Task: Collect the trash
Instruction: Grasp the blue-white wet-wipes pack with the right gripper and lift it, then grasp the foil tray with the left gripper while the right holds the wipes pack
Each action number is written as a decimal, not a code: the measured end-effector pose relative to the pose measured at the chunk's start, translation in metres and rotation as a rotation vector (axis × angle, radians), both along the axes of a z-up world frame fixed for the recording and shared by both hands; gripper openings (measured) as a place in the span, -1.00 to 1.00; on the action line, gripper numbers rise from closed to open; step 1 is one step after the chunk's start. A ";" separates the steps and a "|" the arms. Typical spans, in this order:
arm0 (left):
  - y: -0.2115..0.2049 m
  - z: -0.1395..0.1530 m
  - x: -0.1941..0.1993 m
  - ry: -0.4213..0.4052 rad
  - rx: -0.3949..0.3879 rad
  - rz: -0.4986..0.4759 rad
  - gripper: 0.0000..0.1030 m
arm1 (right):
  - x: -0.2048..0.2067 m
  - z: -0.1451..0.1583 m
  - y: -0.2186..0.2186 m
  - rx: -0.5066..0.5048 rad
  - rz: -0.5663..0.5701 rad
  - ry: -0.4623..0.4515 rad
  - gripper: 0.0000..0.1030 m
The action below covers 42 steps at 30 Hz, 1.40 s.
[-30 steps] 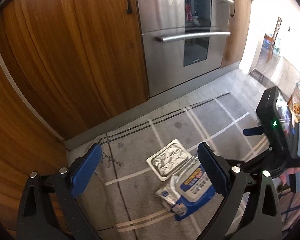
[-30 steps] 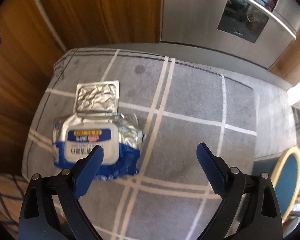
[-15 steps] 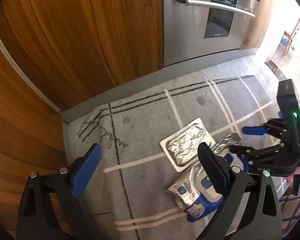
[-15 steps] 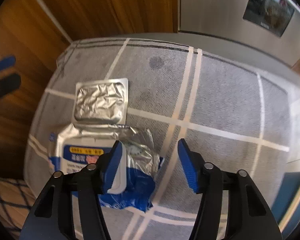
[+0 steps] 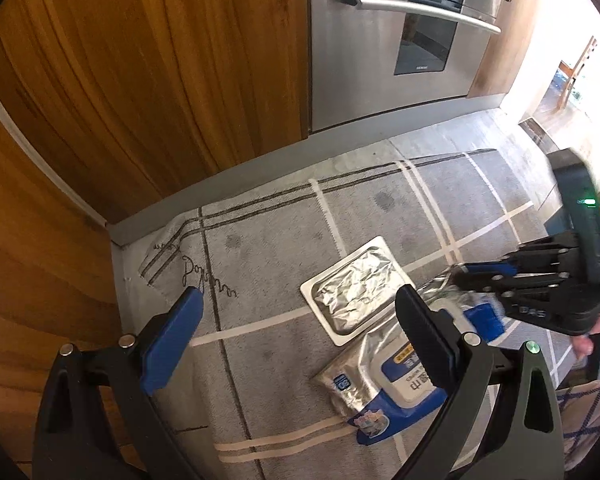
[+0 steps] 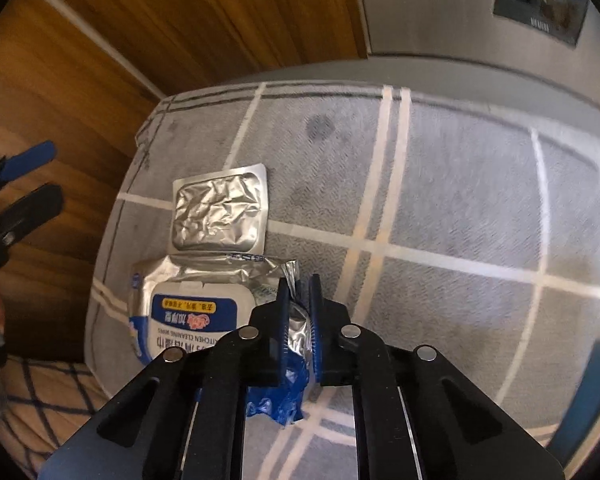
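A blue and silver wet-wipes pack [image 6: 188, 316] lies on the grey rug, with a crumpled foil tray [image 6: 219, 213] just beyond it. My right gripper [image 6: 299, 312] is shut on the pack's crinkled right edge. In the left wrist view the pack [image 5: 392, 384] and the foil tray [image 5: 354, 292] lie ahead to the right, and the right gripper [image 5: 472, 276] pinches the pack's far end. My left gripper [image 5: 296, 344] is open and empty above the rug, its right finger over the pack.
The grey rug [image 5: 268, 248] with pale stripes lies against wooden cabinets [image 5: 140, 80] and a steel oven [image 5: 400, 40]. A checked cloth [image 6: 48, 396] shows at the rug's near left corner.
My right gripper dropped to the wipes pack and closed on its right edge. My left gripper tilted down and nearer the rug, staying open.
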<state>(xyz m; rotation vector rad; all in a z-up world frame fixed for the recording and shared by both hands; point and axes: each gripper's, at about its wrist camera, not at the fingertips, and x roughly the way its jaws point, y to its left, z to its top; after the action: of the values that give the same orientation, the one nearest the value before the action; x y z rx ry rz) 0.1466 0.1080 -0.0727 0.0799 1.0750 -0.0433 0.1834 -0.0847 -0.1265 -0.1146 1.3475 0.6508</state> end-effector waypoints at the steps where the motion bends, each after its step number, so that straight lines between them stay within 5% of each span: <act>1: 0.000 -0.001 0.000 0.002 0.002 0.003 0.85 | -0.002 0.005 0.000 0.002 0.010 -0.010 -0.87; 13: -0.012 0.002 -0.001 -0.015 0.033 -0.024 0.85 | -0.058 0.100 -0.008 -0.030 0.163 -0.259 -0.94; 25: -0.028 -0.019 -0.003 0.015 0.067 -0.100 0.85 | -0.097 0.165 -0.040 -0.068 0.106 -0.451 -0.94; 28: -0.036 -0.030 -0.003 0.021 0.065 -0.127 0.85 | -0.099 0.173 -0.053 -0.098 0.074 -0.480 -0.94; 35: -0.075 -0.048 0.000 -0.037 0.116 -0.390 0.85 | -0.084 0.174 -0.082 -0.097 -0.015 -0.480 -0.94; 42: -0.076 -0.075 0.019 0.015 0.101 -0.429 0.85 | -0.070 0.170 -0.101 -0.086 -0.059 -0.458 -0.94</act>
<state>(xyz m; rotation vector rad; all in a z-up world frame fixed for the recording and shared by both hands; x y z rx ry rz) 0.1651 0.0324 -0.1474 0.4009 1.0589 -0.3763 0.1131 -0.1856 0.0436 -0.2752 0.9325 0.4793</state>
